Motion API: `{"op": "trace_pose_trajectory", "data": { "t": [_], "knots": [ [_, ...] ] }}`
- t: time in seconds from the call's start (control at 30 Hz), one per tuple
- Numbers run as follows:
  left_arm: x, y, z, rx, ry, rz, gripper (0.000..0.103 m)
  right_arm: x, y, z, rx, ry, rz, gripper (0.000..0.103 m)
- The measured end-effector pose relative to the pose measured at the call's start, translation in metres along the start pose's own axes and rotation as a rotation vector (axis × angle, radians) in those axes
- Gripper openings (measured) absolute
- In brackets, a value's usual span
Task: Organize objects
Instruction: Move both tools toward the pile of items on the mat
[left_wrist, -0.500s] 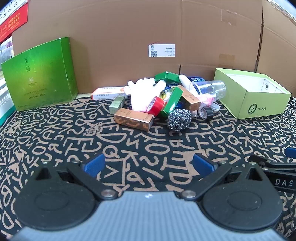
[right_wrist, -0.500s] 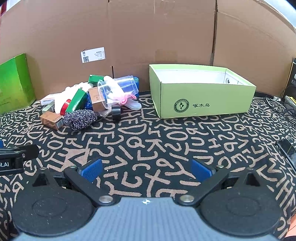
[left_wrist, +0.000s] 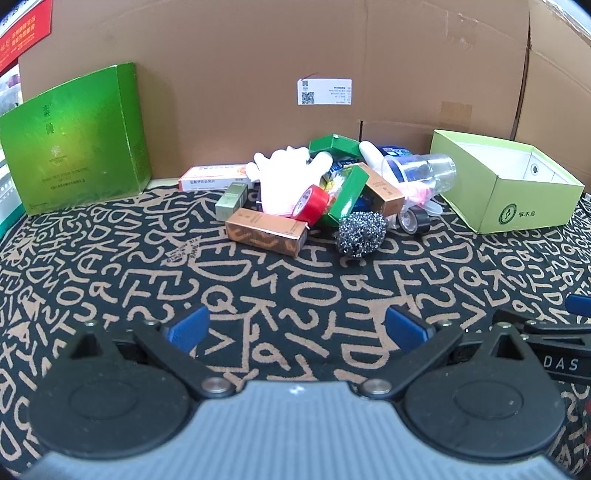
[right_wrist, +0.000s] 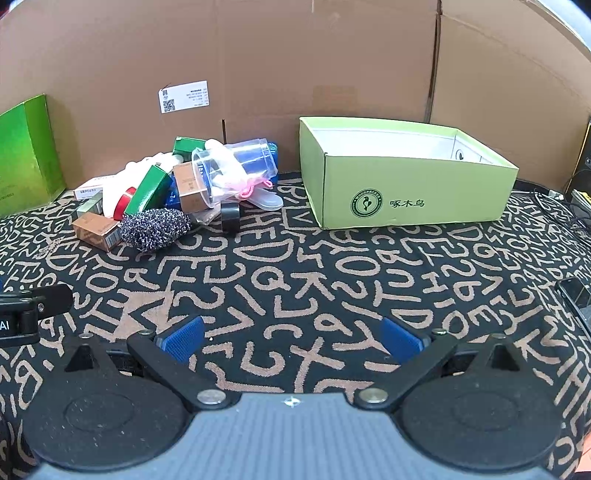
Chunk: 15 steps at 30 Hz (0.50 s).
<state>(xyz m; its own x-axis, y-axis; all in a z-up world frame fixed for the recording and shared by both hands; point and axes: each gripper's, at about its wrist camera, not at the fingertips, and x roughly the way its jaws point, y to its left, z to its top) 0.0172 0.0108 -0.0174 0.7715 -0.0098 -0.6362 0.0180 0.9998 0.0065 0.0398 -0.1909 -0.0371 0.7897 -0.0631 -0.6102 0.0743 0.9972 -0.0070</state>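
Observation:
A heap of small objects lies against the cardboard back wall: a copper carton (left_wrist: 266, 230) (right_wrist: 96, 230), a steel scourer (left_wrist: 360, 233) (right_wrist: 155, 229), a white glove (left_wrist: 286, 184), a red tape roll (left_wrist: 312, 203), a green carton (left_wrist: 347, 194) (right_wrist: 147, 190), a clear plastic cup (left_wrist: 421, 171) (right_wrist: 236, 164) and a black tape roll (left_wrist: 415, 221) (right_wrist: 229, 216). An open light-green box (left_wrist: 532, 210) (right_wrist: 413, 192) stands right of the heap. My left gripper (left_wrist: 297, 326) and right gripper (right_wrist: 291, 339) hover open over the letter-patterned cloth, well short of the heap, nothing between their blue pads.
A tall dark-green box (left_wrist: 77, 140) (right_wrist: 26, 155) stands at the far left. Cardboard walls (left_wrist: 332, 55) close the back and right. Cables and a dark device (right_wrist: 576, 299) lie at the right edge. The other gripper's black finger shows at each view's side (left_wrist: 546, 332) (right_wrist: 33, 306).

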Motion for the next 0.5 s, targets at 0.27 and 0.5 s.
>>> {"op": "trace_pose_trajectory", "data": {
  "t": [0.27, 0.5],
  "knots": [
    [0.01, 0.005, 0.003, -0.012, 0.023, -0.012, 0.103, 0.01, 0.003, 0.004, -0.007, 0.016, 0.005, 0.103],
    [0.023, 0.014, 0.007, -0.047, 0.045, -0.034, 0.103, 0.02, 0.007, 0.006, -0.007, 0.013, 0.027, 0.103]
  ]
}}
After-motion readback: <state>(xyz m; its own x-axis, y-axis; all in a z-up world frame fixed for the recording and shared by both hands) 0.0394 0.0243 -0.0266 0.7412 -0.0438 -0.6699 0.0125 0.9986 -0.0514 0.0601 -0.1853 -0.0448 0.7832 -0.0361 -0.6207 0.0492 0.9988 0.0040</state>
